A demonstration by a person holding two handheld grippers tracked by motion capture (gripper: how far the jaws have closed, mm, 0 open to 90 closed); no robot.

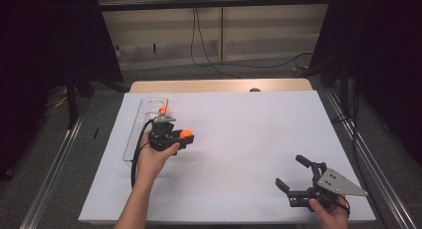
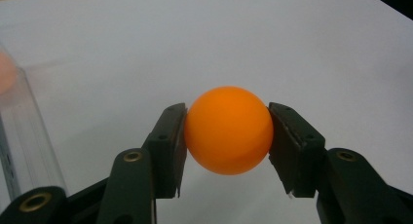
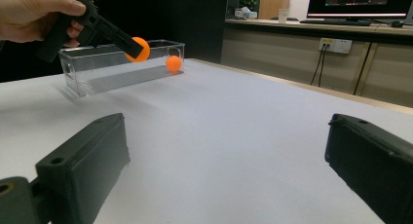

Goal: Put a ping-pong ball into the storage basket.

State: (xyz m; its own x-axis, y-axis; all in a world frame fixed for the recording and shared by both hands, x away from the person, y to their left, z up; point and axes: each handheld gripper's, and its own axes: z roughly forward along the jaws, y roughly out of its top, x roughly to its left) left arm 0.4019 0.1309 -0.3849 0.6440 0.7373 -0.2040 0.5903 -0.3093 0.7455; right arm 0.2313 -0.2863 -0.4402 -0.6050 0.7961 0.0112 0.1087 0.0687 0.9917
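An orange ball point(image 2: 228, 130) sits pinched between the two black pads of my left gripper point(image 2: 227, 146), which is shut on it and holds it above the white table. From above, that gripper point(image 1: 185, 137) hovers just right of a clear plastic box point(image 1: 141, 127), ball point(image 1: 186, 134) at its tip. A second orange ball point(image 1: 162, 110) lies inside the box near its far end. My right gripper point(image 1: 293, 172) rests low at the front right, jaws spread wide with nothing between them. In the right gripper view, the held ball point(image 3: 137, 49) hangs in front of the box point(image 3: 97, 70) and the other ball point(image 3: 173, 64) lies inside it.
A white sheet point(image 1: 239, 139) covers the table, with a wooden edge point(image 1: 219, 85) at the far side. Metal rails point(image 1: 368, 159) run along both sides. Cables hang at the back wall.
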